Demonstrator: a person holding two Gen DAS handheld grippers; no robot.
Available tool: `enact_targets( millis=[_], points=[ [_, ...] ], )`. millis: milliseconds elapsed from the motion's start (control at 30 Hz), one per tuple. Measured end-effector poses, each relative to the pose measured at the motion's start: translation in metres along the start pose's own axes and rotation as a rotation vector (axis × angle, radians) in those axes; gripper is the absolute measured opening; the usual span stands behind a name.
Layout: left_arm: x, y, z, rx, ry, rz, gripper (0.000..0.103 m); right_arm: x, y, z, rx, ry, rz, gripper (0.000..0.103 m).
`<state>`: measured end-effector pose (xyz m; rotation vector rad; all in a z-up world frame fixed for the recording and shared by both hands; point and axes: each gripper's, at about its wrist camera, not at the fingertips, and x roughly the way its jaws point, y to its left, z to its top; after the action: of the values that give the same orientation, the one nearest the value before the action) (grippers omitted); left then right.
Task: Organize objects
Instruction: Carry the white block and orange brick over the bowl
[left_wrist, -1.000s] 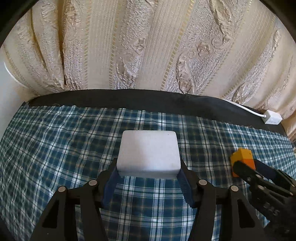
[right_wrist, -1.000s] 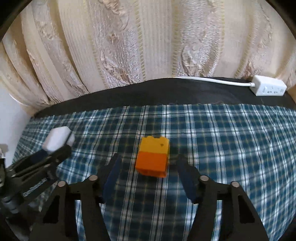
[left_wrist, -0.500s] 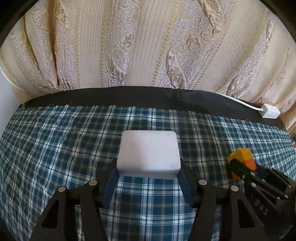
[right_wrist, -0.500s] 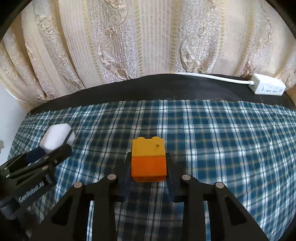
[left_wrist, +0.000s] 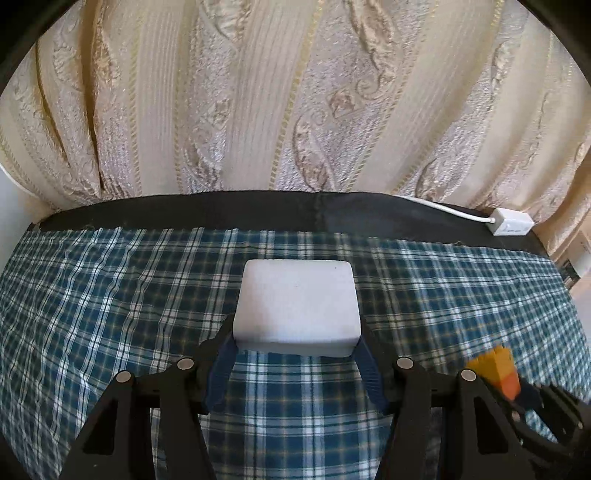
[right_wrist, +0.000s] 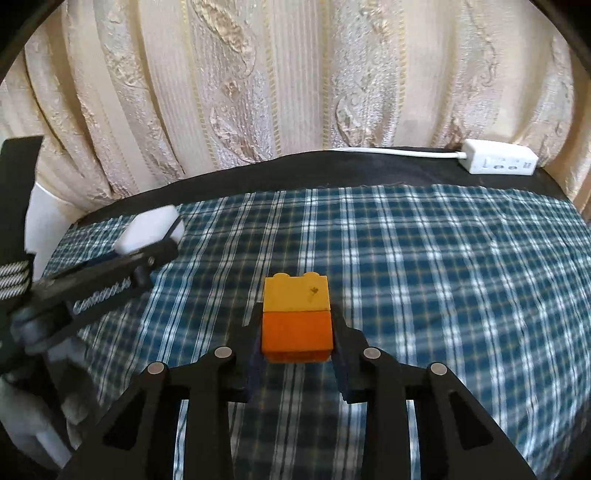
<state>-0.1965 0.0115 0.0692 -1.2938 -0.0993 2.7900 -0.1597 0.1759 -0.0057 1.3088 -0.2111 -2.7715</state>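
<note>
My left gripper (left_wrist: 295, 339) is shut on a white rectangular block (left_wrist: 297, 304) and holds it above the blue plaid cloth (left_wrist: 110, 314). My right gripper (right_wrist: 295, 332) is shut on a yellow-and-orange toy brick stack (right_wrist: 295, 319), also held above the cloth (right_wrist: 443, 277). In the left wrist view the brick stack (left_wrist: 496, 371) and the right gripper show at the lower right. In the right wrist view the white block (right_wrist: 149, 229) and the left gripper show at the left.
A white power strip (right_wrist: 500, 160) with its cable lies on the black table edge at the back right. It also shows in the left wrist view (left_wrist: 511, 221). A patterned cream curtain (left_wrist: 295, 92) hangs close behind the table.
My right gripper has closed on the brick stack and lifted it off the cloth. My left gripper has kept hold of the white block and risen a little.
</note>
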Motion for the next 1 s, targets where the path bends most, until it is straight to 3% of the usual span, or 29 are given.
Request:
enact_targets(
  millis=[567, 1000],
  points=[
    [-0.057, -0.045, -0.002, 0.099, -0.108, -0.119, 0.062, -0.103, -0.04, -0.056, 0.121, -0.088, -0.015, 0.033],
    [-0.091, -0.084, -0.019, 0.195, -0.151, -0.223, 0.063, -0.171, -0.095, -0.09, 0.236, -0.168, -0.123, 0.033]
  ],
)
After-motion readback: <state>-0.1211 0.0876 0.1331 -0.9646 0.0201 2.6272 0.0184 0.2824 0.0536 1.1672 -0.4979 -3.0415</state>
